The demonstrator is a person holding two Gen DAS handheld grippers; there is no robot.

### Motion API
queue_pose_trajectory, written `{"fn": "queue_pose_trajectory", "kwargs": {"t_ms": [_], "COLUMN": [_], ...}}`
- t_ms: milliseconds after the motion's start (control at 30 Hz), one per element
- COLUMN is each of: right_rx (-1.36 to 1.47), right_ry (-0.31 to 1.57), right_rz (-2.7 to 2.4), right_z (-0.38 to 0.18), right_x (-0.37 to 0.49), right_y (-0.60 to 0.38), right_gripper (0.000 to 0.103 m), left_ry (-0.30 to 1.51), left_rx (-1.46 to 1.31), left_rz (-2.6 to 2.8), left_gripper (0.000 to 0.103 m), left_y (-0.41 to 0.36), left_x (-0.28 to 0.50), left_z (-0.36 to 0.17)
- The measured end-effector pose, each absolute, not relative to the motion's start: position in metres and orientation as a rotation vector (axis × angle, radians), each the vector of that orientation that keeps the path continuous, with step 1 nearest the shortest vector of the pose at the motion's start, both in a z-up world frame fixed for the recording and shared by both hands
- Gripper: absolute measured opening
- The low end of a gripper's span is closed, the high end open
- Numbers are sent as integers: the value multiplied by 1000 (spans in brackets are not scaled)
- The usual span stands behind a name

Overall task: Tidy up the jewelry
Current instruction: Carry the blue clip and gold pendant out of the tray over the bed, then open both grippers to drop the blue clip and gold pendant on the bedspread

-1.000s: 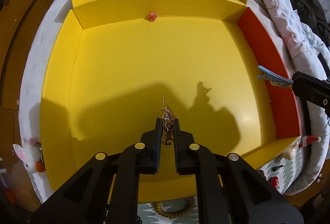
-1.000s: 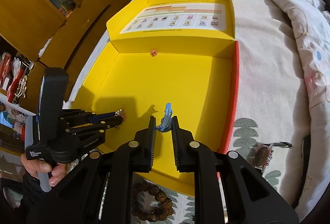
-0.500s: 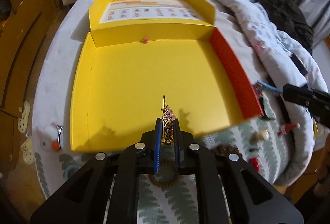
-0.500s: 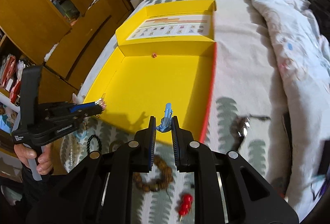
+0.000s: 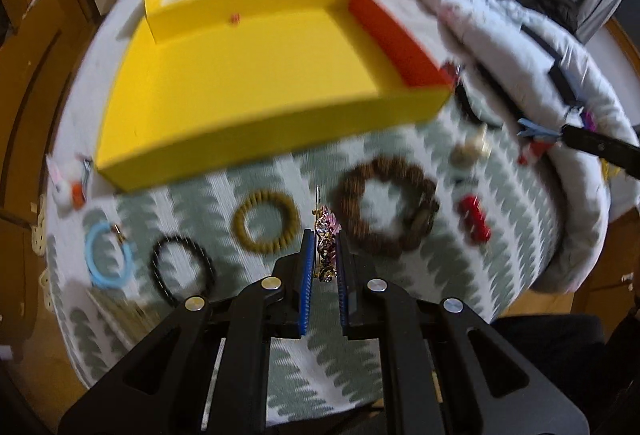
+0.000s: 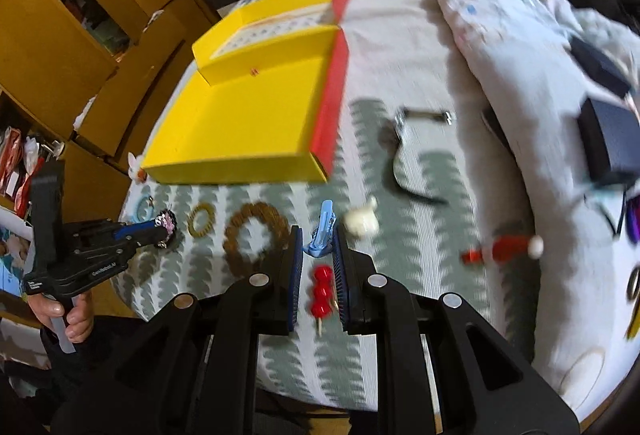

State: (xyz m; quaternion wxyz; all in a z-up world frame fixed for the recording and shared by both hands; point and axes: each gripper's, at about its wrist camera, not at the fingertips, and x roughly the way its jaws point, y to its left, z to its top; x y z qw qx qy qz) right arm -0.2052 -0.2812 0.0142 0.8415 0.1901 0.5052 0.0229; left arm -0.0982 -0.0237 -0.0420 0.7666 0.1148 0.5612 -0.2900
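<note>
The left gripper (image 5: 323, 239) is held level above the bed's leaf-patterned cover (image 5: 304, 363), its fingers (image 5: 307, 275) pinching a gold-and-pink jewelled brooch (image 5: 325, 247) that stands upright between them, with its pin pointing to twelve o'clock. In the right wrist view this same gripper sits at nine o'clock, gripped from below by a bare hand (image 6: 70, 319). The right gripper (image 6: 317, 235) also hangs over the cover, its fingers (image 6: 295, 259) closed on a light-blue hair clip (image 6: 322, 235) whose tip points to twelve o'clock.

Both held pieces are outside the yellow box (image 5: 256, 155), which lies open toward twelve o'clock of each gripper, with one red side wall (image 5: 394, 39) and one tiny pink item (image 5: 233, 18) at its far wall.

Between the grippers and the box, loose pieces lie on the cover: four rings of beads or cord, namely a big brown bead bracelet (image 5: 386, 211), an olive bead bracelet (image 5: 266, 221), a black bracelet (image 5: 180, 271) and a light-blue hoop (image 5: 108, 255). At three o'clock of the brooch lies one red berry hairpin (image 5: 474, 225); in the right wrist view it shows under that gripper's fingers. One white fluffy toy clip (image 5: 66, 187) lies by the box's near left corner. A crumpled pale quilt (image 5: 480, 19) fills the two o'clock side. The frames are blurred by motion.
</note>
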Motion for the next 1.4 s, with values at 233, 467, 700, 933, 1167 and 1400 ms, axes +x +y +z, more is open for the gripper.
{"fn": "queue_pose_trajectory", "kwargs": {"t_ms": [233,467,700,933,1167,1400], "right_rx": [474,485,455,412,399,381], "right_ry": [1142,1194,1214,1231,1118,1051], "right_rz": [-5,-20,-44,-93,-143,-122], "right_z": [-32,-55,-65,-67,-41,-28], "right_x": [-229,-219,-215,-216,-222,-223], "right_y": [-301,-307,-310,-313,-306,-269], "right_gripper": [16,16,19,23,24,27], "left_ry": [1314,1352,1344,1300,1182,985], "left_rx": [293,287,305,309,286,192], "left_rz": [-569,-529,-516,-513,-450,-381], "left_gripper": [11,11,23,63,74,89], "left_y": [-14,-12,-15,-24,-18,5], "left_x": [-102,-91,-90,-97,-110,-130], "left_z": [-89,-105,-106,-94,-69,-36]}}
